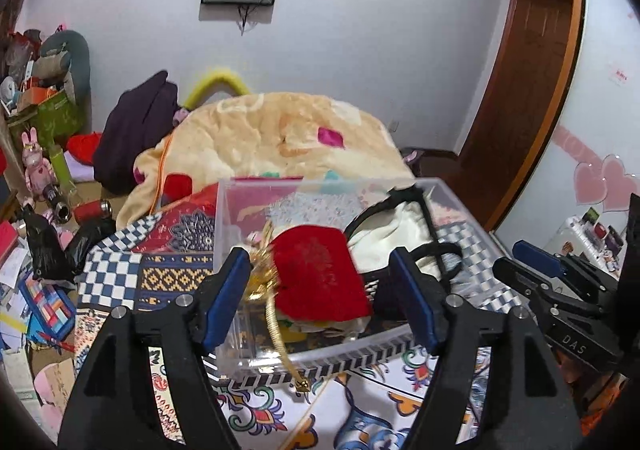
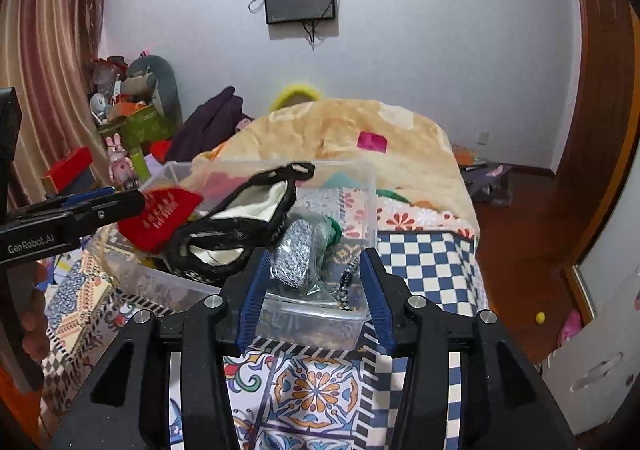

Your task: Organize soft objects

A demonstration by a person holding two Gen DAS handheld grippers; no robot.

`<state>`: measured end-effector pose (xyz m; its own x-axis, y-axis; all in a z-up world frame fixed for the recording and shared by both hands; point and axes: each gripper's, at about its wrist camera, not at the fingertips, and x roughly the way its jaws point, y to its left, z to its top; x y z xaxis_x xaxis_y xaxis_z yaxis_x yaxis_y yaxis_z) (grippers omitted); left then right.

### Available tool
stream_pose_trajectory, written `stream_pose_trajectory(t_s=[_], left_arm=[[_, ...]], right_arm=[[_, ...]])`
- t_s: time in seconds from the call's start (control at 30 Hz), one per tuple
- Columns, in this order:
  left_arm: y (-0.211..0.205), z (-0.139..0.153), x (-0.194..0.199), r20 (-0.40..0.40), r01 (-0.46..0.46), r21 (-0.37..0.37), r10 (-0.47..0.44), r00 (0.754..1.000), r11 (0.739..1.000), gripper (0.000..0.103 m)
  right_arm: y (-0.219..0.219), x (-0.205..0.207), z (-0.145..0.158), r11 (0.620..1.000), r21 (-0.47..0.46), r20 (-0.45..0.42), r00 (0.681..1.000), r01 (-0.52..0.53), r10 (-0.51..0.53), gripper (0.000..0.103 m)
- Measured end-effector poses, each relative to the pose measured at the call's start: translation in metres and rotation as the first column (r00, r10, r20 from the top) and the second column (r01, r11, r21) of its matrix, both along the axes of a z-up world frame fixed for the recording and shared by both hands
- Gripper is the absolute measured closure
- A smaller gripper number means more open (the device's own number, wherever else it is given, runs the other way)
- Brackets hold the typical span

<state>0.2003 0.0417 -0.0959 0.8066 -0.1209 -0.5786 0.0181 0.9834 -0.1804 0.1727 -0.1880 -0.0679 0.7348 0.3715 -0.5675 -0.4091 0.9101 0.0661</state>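
Both claws, left and right, spread apart, empty; red pouch in clear box: likely light, floppy, best pinched at an edge.

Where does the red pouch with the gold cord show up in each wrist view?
Left wrist: the red pouch lies centre frame in the clear plastic bin, between the open left tongs.
Right wrist: the red pouch is at left, at the bin's left end, behind the left tongs' tip.
Shared landmark: the black-trimmed white bag beside it.
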Motion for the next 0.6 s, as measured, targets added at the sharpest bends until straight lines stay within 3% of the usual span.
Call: stream_pose_trajectory(t_s=[0.3,0.5,0.6], left_arm=[[-0.011,0.062,-0.051,0.175,0.027,0.015,-0.029,0.984,1.000,0.031],[-0.023,0.096,-0.090,0.290,0.032,0.051,-0.046,0.956,0.998,0.028],[-0.031,0.109,-0.110,0.347,0.018,0.092,-0.049,0.936,0.996,0.024]], right_arm=[[-0.008,-0.033,0.050,0.998,0.051,0.138,0.990,-0.023,0.016,0.060],[-0.010,-0.058,0.082,0.994,0.090,0.243,0.970,-0.055,0.032,0.059],[-0.011,-0.070,0.094,0.991,0.114,0.287,0.957,-0.068,0.032,0.051]])
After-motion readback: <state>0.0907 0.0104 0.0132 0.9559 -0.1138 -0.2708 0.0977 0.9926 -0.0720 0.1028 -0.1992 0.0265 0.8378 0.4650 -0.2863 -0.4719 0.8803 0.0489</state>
